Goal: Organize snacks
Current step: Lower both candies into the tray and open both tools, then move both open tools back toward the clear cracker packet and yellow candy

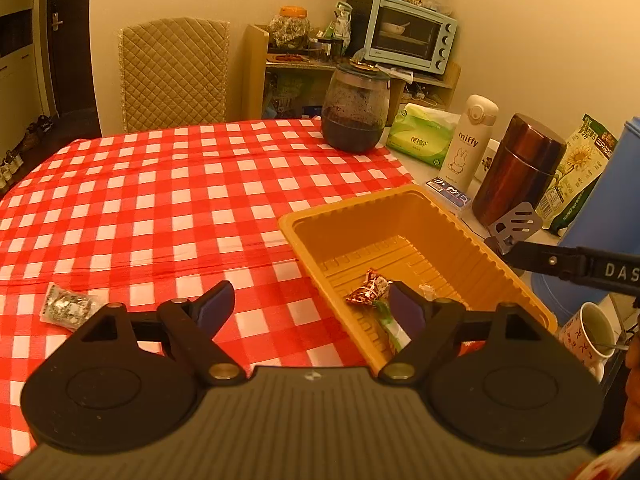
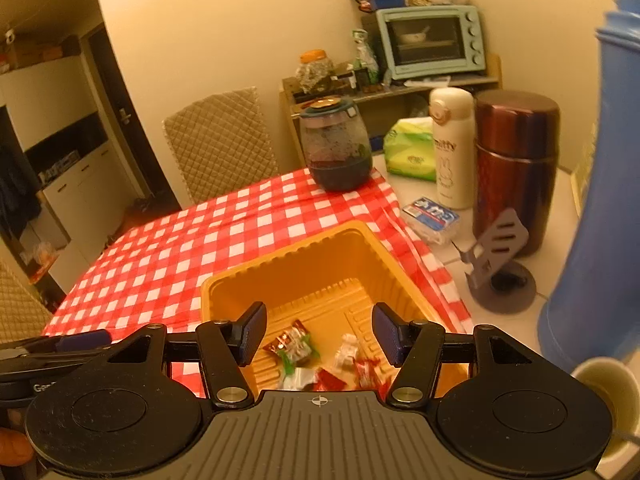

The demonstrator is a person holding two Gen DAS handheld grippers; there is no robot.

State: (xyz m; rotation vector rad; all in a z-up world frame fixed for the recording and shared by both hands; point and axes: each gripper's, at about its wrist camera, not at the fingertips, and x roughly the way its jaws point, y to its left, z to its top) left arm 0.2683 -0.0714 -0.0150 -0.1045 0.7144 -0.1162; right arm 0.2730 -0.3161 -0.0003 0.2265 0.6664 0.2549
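Note:
An orange plastic tray sits on the red-and-white checked tablecloth. Inside it lie a brown-red wrapped candy and a green-and-white wrapper. My left gripper is open with nothing between its fingers; it straddles the tray's left rim, and its right finger is over the tray. A silver snack packet lies on the cloth to its left. In the right wrist view, my right gripper stands open above the tray, over several wrapped candies, holding none of them.
A dark glass jar stands at the cloth's far edge. Right of the tray are a tissue pack, a white miffy bottle, a brown flask, a grey phone stand, a blue jug and a mug. A quilted chair is behind the table.

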